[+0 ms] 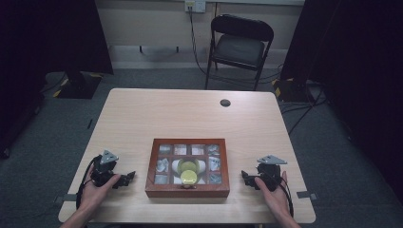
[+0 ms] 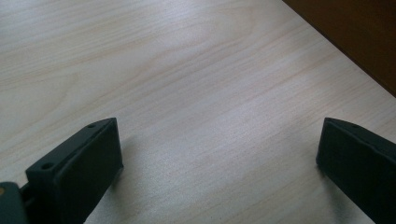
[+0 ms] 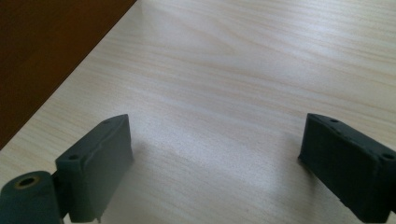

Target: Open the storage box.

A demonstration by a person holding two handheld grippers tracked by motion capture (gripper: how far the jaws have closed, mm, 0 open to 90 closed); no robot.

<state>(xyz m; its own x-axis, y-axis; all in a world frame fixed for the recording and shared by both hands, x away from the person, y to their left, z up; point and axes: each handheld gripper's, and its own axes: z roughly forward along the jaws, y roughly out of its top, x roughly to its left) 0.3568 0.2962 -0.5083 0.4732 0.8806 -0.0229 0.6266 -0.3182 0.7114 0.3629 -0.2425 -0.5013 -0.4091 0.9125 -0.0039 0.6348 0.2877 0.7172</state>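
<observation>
Mostly dim room, so the contents of the wooden box (image 1: 187,191) are hard to read: small compartments under what looks like a glass lid, pale bits inside, a white shape and a yellow-green round thing (image 1: 188,177) near the front middle; what they are, cannot tell. In both claw views the box shows as a dark brown wedge cut off at a corner (image 2: 355,37) (image 3: 51,56), no detail. Person's forearms cut off by the bottom edge of the high view.

Box sits on the worktop (image 1: 190,114), toward the near edge, centred between the two hands, lid down.

Left claw (image 1: 124,179) rests on the worktop just left of the box, apart from it, pointing at it. Jaws spread wide, bare wood (image 2: 215,140) between them, nothing held or touched.

Right claw (image 1: 247,178) lies right of the box, near but apart, pointing at it too. Jaws also spread, bare worktop (image 3: 215,140) between, nothing pinched.

Folding chair (image 1: 241,45) beyond the far edge; dark round spot (image 1: 225,102) on the worktop's far side.
</observation>
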